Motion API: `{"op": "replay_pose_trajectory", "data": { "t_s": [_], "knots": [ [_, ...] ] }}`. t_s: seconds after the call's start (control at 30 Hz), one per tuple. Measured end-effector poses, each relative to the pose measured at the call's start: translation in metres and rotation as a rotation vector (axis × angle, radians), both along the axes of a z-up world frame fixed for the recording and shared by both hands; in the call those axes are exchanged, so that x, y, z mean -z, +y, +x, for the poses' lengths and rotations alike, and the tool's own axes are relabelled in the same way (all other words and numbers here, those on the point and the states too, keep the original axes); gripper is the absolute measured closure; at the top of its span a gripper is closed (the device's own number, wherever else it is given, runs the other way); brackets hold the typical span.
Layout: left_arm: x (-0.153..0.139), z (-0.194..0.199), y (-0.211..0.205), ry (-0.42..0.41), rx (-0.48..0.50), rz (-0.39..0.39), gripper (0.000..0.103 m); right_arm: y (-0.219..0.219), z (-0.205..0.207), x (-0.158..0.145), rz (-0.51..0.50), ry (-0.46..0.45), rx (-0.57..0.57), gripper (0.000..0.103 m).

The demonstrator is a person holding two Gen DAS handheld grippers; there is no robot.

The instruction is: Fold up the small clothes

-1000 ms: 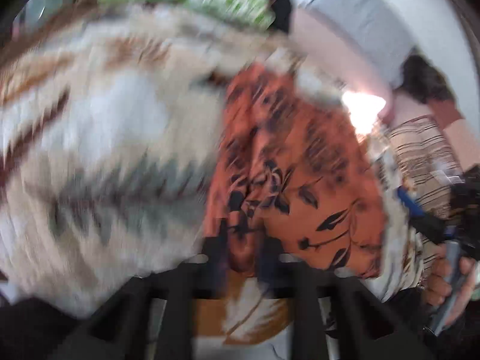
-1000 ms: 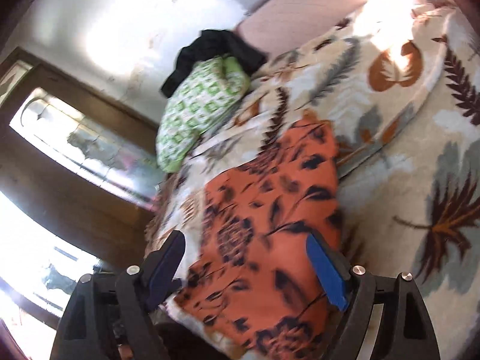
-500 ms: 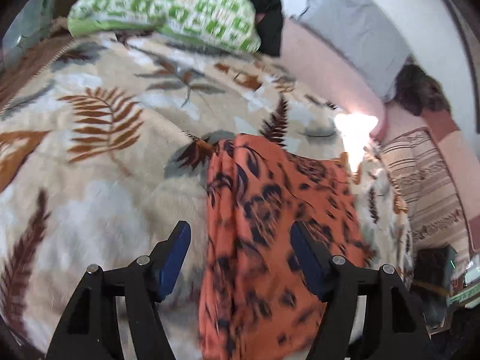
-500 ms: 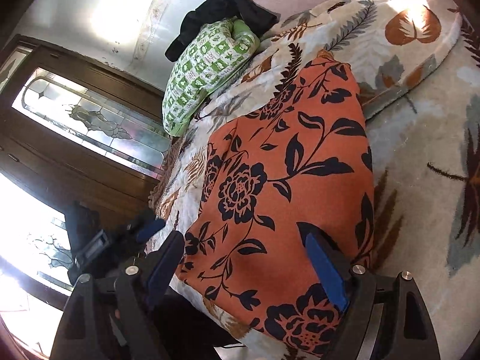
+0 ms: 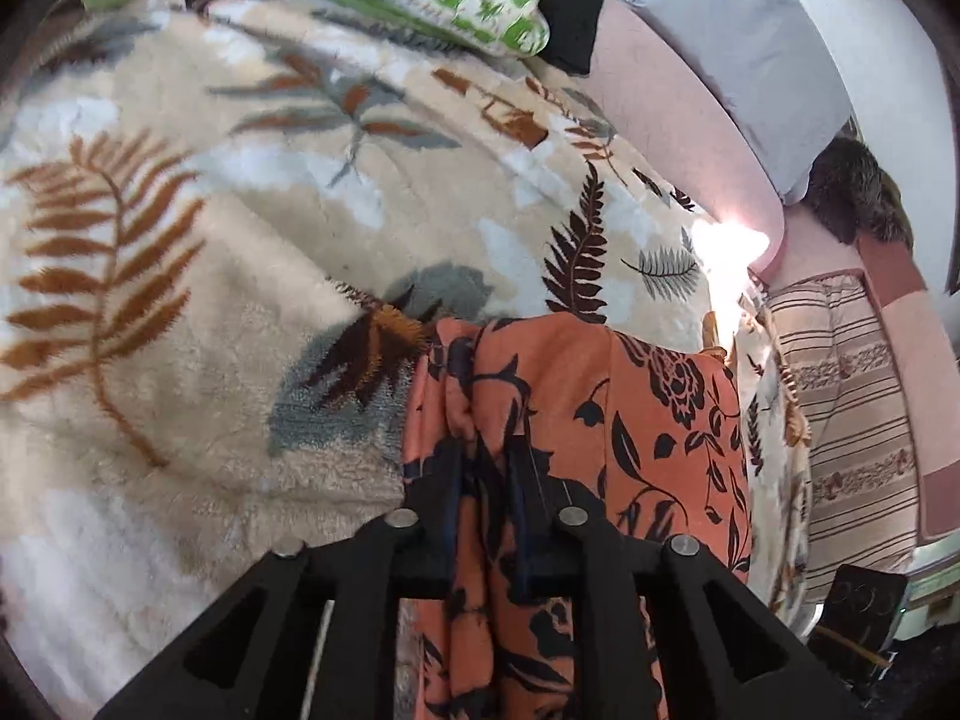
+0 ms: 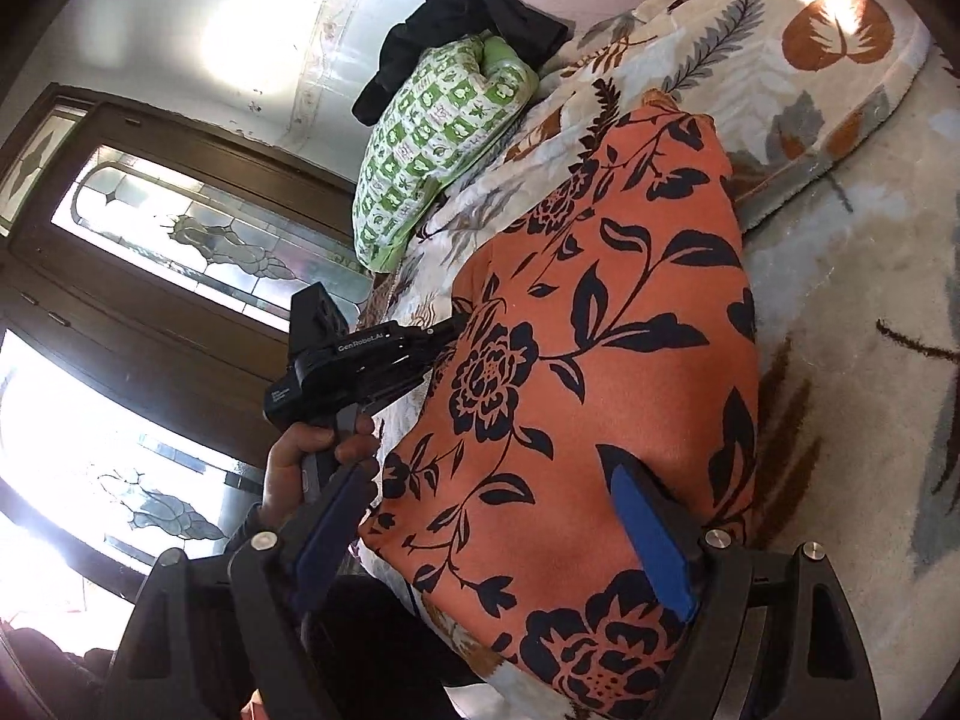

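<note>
Left wrist: left claw has just closed, apparently pinching orange garment.

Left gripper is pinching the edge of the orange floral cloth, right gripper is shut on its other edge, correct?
Not quite. The left gripper is pinching the edge of the orange floral cloth, jaws just having closed on it, but the right gripper is not shut: the right wrist view shows its blue pads spread wide over the cloth, gripping nothing.
</note>
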State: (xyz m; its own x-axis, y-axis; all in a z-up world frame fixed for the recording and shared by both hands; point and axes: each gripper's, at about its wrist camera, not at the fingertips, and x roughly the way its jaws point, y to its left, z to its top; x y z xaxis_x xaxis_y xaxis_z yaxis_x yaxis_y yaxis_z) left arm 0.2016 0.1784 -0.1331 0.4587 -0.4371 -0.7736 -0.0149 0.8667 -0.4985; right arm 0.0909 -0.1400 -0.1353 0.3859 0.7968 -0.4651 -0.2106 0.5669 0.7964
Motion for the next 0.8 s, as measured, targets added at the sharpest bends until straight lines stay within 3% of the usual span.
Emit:
{"op": "replay_pose_trajectory", "data": {
  "t_s": [0.03, 0.07, 0.13, 0.23, 0.37, 0.53, 0.67, 0.8],
  "knots": [
    [-0.010, -0.009, -0.004, -0.018, -0.006, 0.052, 0.069, -0.001, -0.002, -0.002, -0.001, -0.002, 0.005, 0.017],
    [-0.021, -0.020, -0.008, -0.047, -0.008, 0.107, 0.048, -0.001, -0.004, -0.004, -0.002, -0.001, 0.012, 0.017],
    [-0.043, -0.047, -0.020, -0.126, -0.028, 0.258, 0.025, -0.002, -0.009, -0.011, -0.006, -0.008, 0.020, 0.017],
    [-0.062, -0.082, -0.034, -0.198, -0.027, 0.385, 0.024, 0.000, -0.020, -0.026, -0.035, -0.042, 0.038, 0.017],
    [-0.069, -0.113, -0.048, -0.221, -0.029, 0.448, 0.024, 0.009, -0.031, -0.046, -0.099, -0.081, 0.052, 0.017],
    [-0.065, -0.132, -0.050, -0.213, -0.018, 0.472, 0.024, 0.020, -0.025, -0.050, -0.110, -0.089, 0.044, 0.017],
    [-0.063, -0.137, -0.048, -0.202, -0.031, 0.477, 0.024, 0.022, -0.002, -0.008, -0.119, 0.073, 0.057, 0.017],
    [-0.069, -0.143, -0.040, -0.216, -0.050, 0.490, 0.024, 0.019, -0.012, -0.034, -0.091, 0.007, 0.069, 0.017]
  ]
}}
